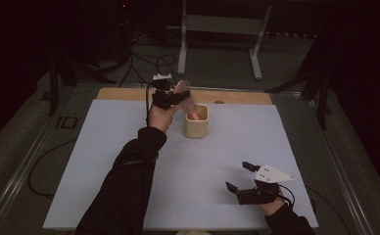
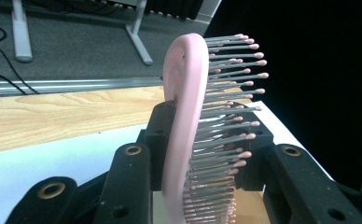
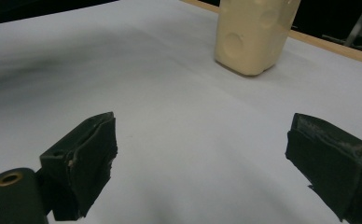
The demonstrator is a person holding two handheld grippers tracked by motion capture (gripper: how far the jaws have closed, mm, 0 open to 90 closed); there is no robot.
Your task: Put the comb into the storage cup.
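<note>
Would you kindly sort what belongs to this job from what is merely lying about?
In the job:
- pink plastic hairbrush with grey bristles, clamped in left gripper
- cream square holder cup

Lying about:
- black cables
- grey metal stand

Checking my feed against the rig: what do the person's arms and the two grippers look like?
Both forearms wear dark long sleeves. The left gripper is black with a small white part on top and a black cable hanging from it. The right gripper is black with blocky jaws, brass-ringed screw holes and a grey three-cornered plate.
</note>
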